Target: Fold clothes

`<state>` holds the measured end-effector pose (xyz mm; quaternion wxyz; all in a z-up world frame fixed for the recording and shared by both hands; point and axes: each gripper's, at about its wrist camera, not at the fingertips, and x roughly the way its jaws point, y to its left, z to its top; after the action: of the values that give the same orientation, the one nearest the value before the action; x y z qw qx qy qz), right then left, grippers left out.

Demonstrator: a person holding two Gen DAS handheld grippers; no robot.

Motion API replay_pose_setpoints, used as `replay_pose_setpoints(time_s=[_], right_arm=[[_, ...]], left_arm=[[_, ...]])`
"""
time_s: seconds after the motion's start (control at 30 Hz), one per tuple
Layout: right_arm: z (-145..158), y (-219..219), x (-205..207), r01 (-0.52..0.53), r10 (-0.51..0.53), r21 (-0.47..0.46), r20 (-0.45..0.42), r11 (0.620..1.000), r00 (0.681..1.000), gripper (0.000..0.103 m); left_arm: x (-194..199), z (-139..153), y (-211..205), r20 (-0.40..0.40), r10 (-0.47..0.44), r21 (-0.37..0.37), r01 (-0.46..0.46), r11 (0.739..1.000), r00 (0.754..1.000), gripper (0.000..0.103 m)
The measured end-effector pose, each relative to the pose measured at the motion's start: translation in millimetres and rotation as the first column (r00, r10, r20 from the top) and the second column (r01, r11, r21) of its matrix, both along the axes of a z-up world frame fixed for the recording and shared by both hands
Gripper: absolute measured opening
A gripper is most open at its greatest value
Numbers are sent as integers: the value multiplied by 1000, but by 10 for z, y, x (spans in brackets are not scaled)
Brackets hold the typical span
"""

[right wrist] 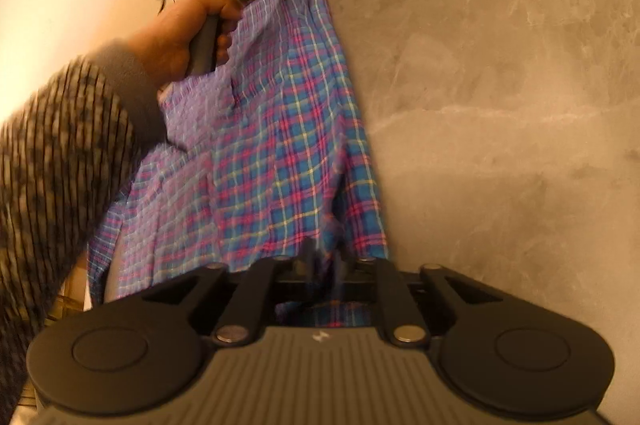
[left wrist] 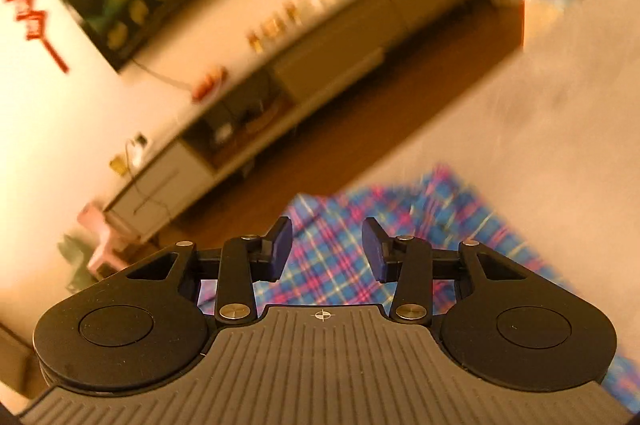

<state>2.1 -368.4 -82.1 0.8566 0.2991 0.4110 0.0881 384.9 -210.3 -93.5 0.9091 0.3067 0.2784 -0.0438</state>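
Plaid garment [right wrist: 296, 145] pinched in right claw [right wrist: 324, 265]; left claw [left wrist: 326, 249] agape, empty.

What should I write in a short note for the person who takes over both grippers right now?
Left gripper: open, holding nothing, above one end of the plaid garment.
Right gripper: shut on the garment's near edge.
The garment lies stretched lengthwise on the grey marble-look tabletop; part of it shows its paler side, apparently turned over.
Done: garment laid out, one edge gripped. No finished fold is visible.
Left: take the far end with the left gripper, then fold.
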Motion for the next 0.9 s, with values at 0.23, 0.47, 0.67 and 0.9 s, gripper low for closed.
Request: replay_pose_setpoints(time_s=[0.23, 0.47, 0.67, 0.9], right_arm=[[277, 64, -126, 49, -21, -167, 166, 985, 986, 48], [-89, 420, 121, -243, 249, -193, 6, 951, 969, 24], [30, -99, 62, -147, 148, -19, 36, 989, 988, 30], [-64, -299, -86, -168, 166, 99, 28, 981, 986, 37]], left_arm=[[-1312, 115, 375, -132, -119, -169, 96, 981, 984, 34], [-2331, 31, 722, -262, -176, -266, 105, 958, 949, 36], [-2833, 175, 851, -191, -182, -290, 122, 949, 965, 38], [-3669, 225, 705, -159, -467, -328, 400, 856, 870, 45]])
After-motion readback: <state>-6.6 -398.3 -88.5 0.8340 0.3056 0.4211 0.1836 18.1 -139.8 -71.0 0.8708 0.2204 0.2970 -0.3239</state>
